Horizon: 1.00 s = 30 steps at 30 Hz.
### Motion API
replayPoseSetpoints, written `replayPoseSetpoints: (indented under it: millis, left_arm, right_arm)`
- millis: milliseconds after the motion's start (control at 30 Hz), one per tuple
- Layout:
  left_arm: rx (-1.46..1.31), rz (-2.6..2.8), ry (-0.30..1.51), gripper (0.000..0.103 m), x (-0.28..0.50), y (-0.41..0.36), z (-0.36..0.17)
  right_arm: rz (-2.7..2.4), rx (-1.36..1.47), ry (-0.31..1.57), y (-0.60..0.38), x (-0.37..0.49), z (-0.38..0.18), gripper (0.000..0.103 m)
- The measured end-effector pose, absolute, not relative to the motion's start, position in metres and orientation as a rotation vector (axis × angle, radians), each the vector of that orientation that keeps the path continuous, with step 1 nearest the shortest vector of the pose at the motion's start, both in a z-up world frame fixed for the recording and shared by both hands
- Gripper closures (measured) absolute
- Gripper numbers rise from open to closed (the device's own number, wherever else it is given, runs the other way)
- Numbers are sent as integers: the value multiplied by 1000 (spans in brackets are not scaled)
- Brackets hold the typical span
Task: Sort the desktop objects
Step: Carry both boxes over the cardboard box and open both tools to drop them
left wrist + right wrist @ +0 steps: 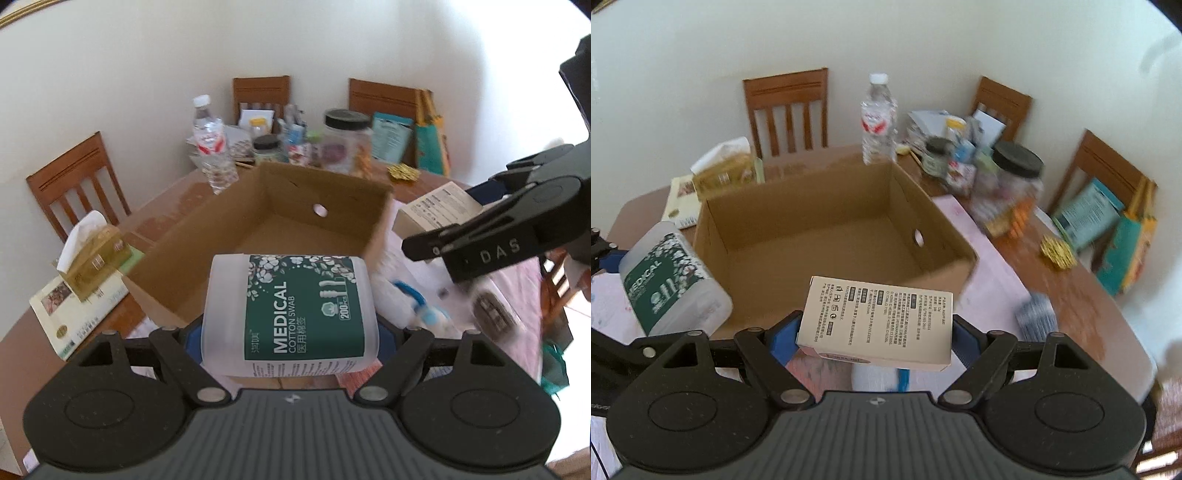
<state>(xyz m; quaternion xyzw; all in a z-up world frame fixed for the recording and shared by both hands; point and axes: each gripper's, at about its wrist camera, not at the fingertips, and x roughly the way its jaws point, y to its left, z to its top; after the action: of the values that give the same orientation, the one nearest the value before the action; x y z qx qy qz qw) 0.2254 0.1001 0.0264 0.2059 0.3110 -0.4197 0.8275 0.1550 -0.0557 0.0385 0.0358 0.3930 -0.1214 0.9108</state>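
My left gripper (290,339) is shut on a translucent tub of medical cotton swabs (291,312) with a green label, held just above the near rim of an open cardboard box (207,236). The box looks bare inside. My right gripper (875,338) is shut on a small white carton (877,321) printed with black text, also held over the near edge of the cardboard box (820,206). In the left wrist view the white carton (436,210) and the right gripper (436,249) show at the right. The swab tub (674,282) shows at the left in the right wrist view.
Behind the box stand a water bottle (879,118), a black-lidded jar (1012,177), smaller jars and packets. A tissue box (94,258) rests on a book (79,314) at the left. Wooden chairs (786,110) ring the brown table (1082,291). A pink cloth (990,266) lies beside the box.
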Motion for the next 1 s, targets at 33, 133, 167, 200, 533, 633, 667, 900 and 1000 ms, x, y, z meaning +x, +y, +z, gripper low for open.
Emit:
replayPoseSetpoints:
  millis: [33, 133, 167, 200, 533, 633, 667, 900, 1000]
  left_arm:
    - [430, -880, 664, 20, 232, 96, 25]
    - [434, -851, 661, 20, 247, 85, 20]
    - [444, -844, 652, 20, 250, 82, 18]
    - [459, -834, 641, 20, 252, 78, 15]
    - [399, -787, 721, 19, 285, 66, -12]
    - [388, -769, 730, 16, 289, 66, -12]
    - [388, -763, 728, 15, 289, 66, -11]
    - [380, -747, 716, 13, 283, 77, 0]
    - [396, -757, 711, 12, 272, 83, 6]
  right_arm:
    - [-235, 71, 806, -58, 164, 39, 17]
    - [-207, 53, 810, -64, 190, 38, 17]
    - [-202, 50, 812, -66, 195, 36, 17]
    - [-191, 41, 817, -68, 202, 34, 17]
    - [-117, 16, 863, -78, 244, 14, 16]
    - [-95, 1, 867, -76, 248, 11, 11]
    - [-100, -6, 869, -76, 248, 10, 7]
    - [-108, 5, 850, -79, 229, 15, 0]
    - [-116, 2, 850, -78, 214, 16, 0]
